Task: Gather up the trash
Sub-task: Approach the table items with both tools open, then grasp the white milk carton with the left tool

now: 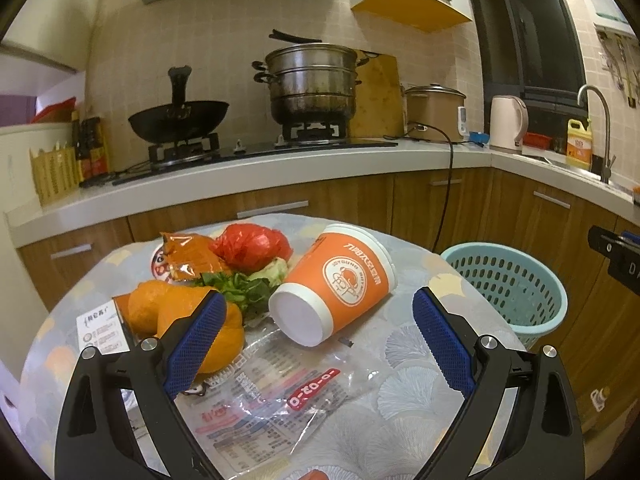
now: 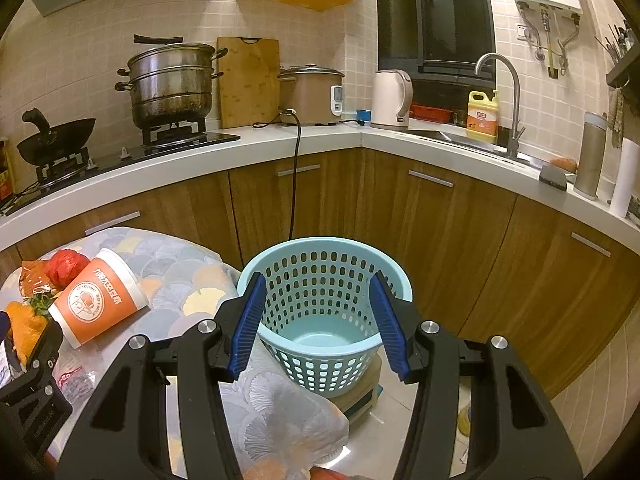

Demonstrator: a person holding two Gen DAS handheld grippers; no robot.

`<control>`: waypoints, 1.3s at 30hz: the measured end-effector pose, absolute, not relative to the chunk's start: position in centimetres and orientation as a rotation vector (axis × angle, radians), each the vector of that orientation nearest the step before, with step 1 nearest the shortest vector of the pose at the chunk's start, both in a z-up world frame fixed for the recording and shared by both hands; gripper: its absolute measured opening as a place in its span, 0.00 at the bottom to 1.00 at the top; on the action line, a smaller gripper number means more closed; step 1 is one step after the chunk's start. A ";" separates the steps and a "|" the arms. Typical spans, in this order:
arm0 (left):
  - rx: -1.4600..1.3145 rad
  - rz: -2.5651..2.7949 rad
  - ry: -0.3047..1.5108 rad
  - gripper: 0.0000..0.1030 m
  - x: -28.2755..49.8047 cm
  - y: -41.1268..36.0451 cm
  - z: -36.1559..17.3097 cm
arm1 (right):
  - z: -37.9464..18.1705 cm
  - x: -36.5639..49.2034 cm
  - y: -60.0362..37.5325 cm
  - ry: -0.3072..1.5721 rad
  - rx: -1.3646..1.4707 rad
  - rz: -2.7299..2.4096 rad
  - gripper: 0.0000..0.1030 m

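a wok and steamer pot sit on the stove, kettle near the faucet.

The orange paper cup lying on its side carries a round white emblem whose ring lettering reads roughly "JOYGUNG"; its Chinese line is unclear. Just in front of the cup, a clear plastic wrapper shows a red label with "0-02-0".
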State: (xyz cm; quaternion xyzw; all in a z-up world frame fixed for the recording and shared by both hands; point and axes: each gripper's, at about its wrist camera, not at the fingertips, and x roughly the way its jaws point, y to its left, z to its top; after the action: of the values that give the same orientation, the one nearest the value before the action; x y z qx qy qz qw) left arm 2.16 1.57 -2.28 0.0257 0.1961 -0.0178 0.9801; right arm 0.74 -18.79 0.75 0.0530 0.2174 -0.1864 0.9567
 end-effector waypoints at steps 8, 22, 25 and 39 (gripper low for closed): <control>0.024 -0.043 0.407 0.89 2.5 1.9 -2.3 | 0.6 0.9 -18.7 0.452 0.111 -0.374 0.49; 0.025 -0.036 0.402 0.89 2.3 2.1 -2.3 | 0.4 1.0 -18.4 0.465 0.112 -0.360 0.49; 0.010 -0.043 0.418 0.89 2.1 2.2 -2.3 | 0.4 0.9 -18.1 0.465 0.111 -0.348 0.49; -0.218 0.311 0.547 0.89 -2.0 13.4 -1.1 | 0.0 0.5 -12.7 0.464 0.048 -0.176 0.43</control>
State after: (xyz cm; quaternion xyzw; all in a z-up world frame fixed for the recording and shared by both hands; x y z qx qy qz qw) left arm -2.02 13.40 -1.08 -0.1072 0.2685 0.1528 0.9450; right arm 0.50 -12.70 0.01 0.0237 0.2297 -0.0872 0.9691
